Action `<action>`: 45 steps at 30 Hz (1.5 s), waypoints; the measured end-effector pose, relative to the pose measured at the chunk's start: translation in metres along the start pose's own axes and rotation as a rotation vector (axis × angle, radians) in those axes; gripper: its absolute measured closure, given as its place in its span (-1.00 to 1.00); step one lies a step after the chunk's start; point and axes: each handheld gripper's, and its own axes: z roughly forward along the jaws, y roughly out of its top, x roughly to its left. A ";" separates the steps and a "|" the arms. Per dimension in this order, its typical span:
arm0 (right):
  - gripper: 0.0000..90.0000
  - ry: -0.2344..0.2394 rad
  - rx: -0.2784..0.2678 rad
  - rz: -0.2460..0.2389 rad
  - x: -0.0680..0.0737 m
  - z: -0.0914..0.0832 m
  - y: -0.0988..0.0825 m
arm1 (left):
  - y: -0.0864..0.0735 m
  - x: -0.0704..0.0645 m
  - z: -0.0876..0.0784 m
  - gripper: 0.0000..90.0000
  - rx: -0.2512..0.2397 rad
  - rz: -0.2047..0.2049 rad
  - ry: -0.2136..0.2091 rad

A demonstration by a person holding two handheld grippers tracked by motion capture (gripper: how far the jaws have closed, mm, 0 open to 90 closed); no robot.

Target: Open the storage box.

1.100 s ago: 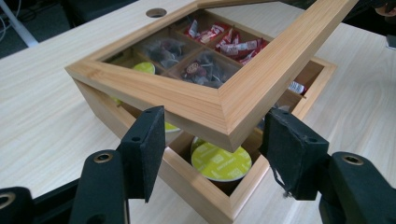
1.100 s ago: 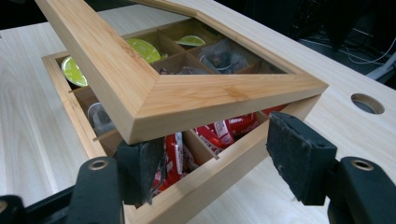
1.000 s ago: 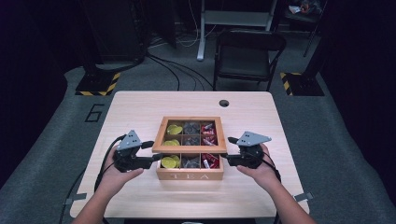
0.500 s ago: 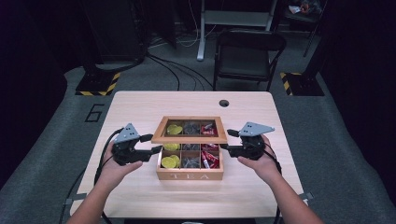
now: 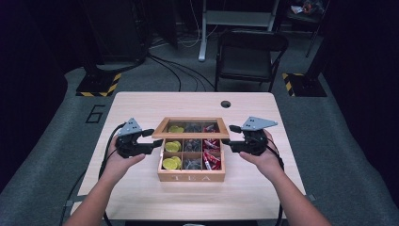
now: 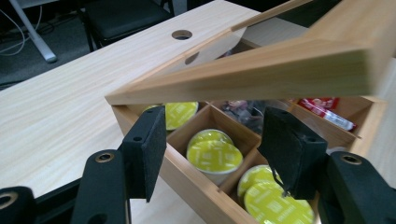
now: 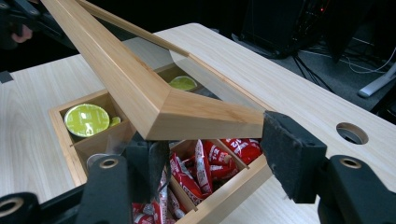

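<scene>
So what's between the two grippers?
In the high view, the wooden tea box with its half-raised lid sits between the left gripper and the right gripper.

My table (image 5: pixel 141 108) sits in a bright pool of light from above, while the room around it falls off into near black. The high view is soft and grainy. In my gripper views the black jaws closest to the lens blur, and the tea box's lid (image 6: pixel 261 70) perhaps shows slight glare.

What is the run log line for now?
lid: partly raised | left claw: open, astride tea box wall | right claw: just closing, at lid corner
</scene>
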 end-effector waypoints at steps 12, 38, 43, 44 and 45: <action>-0.09 0.001 -0.004 0.018 -0.005 0.000 0.008 | 0.008 0.018 0.020 -0.03 -0.034 0.003 0.007; -0.11 0.007 -0.020 0.032 -0.011 0.004 0.013 | 0.023 0.025 0.024 0.04 -0.042 0.007 -0.008; -0.11 0.000 -0.005 0.026 -0.014 0.008 0.011 | 0.026 0.027 0.024 0.04 -0.046 -0.005 -0.011; -0.11 -0.002 -0.003 0.028 -0.015 0.009 0.010 | 0.027 0.028 0.024 0.04 -0.039 -0.004 -0.015; -0.11 -0.007 -0.004 0.023 -0.016 0.010 0.010 | 0.028 0.028 0.024 0.04 -0.044 -0.007 -0.010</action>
